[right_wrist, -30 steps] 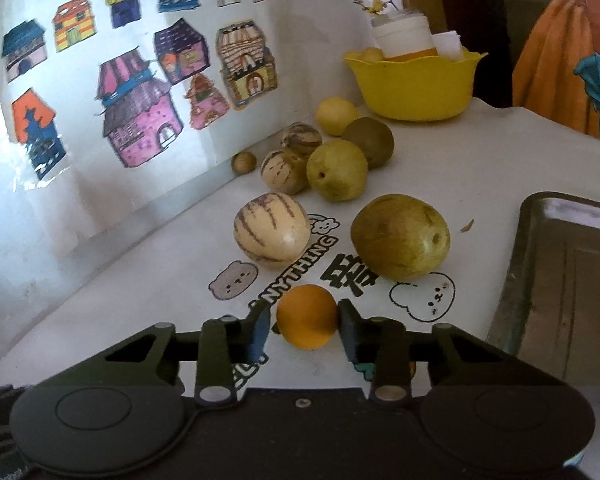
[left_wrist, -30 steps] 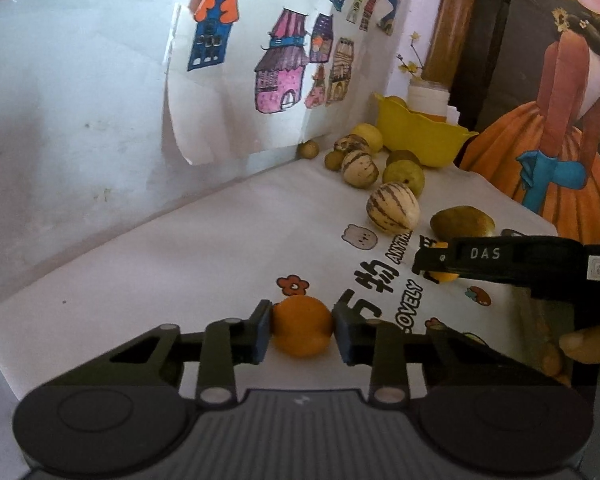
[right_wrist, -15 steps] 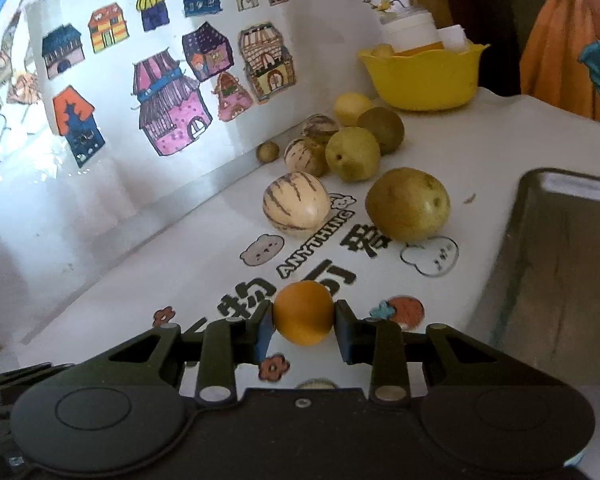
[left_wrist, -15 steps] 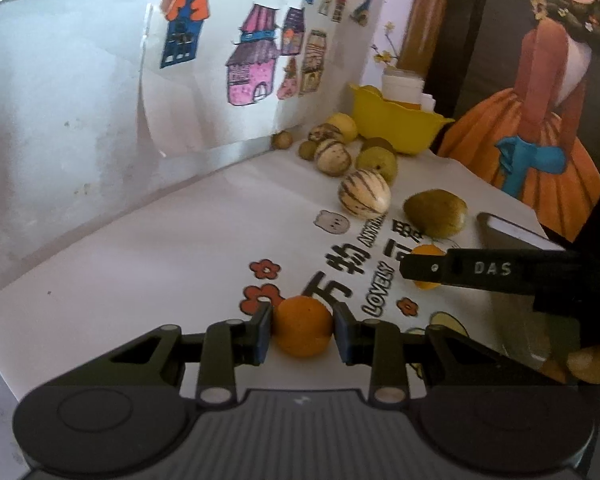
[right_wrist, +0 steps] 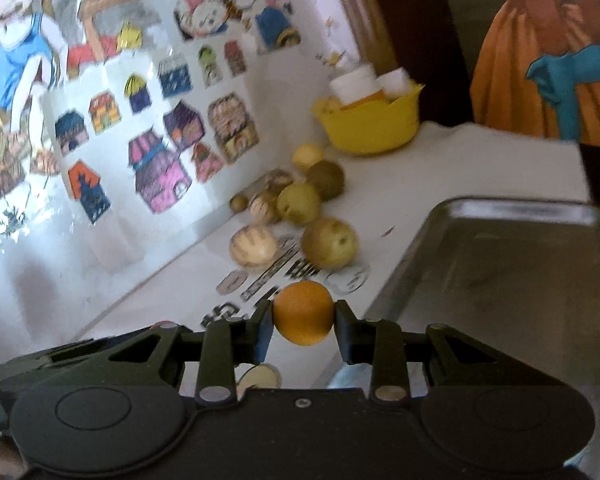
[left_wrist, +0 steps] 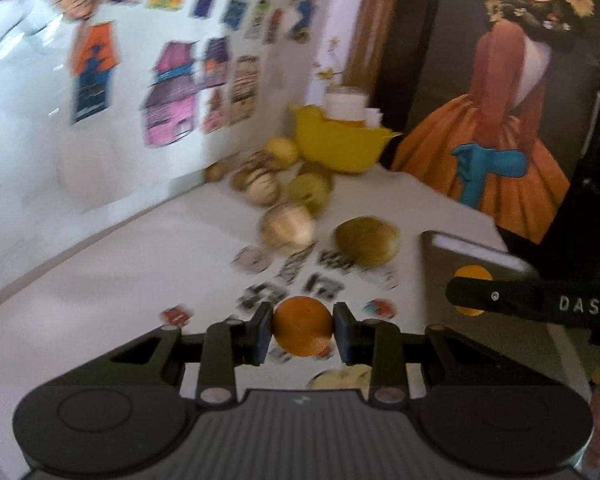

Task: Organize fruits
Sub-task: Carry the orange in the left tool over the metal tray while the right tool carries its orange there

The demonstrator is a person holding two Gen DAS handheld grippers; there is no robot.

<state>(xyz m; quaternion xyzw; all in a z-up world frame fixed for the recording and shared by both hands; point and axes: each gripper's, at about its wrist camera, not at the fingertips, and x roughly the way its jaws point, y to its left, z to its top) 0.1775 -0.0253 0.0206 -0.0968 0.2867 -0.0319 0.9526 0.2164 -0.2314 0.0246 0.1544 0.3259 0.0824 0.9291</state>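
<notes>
You've lifted both oranges and swung right: the tray [right_wrist: 500,264] now fills the right of your right view, where a second ago only its edge showed, so unloading looks close. Your right gripper [right_wrist: 303,314] pinches its orange [right_wrist: 303,312] beside the tray's near corner; your left gripper [left_wrist: 302,330] clamps the other orange [left_wrist: 302,331] above the printed cloth [left_wrist: 120,280]. The fruit pile [left_wrist: 296,200] upper centre is motion-blurred, hard to sort by kind.

Both oranges [left_wrist: 302,331] [right_wrist: 303,312] higher, nearer tray [right_wrist: 500,264].
</notes>
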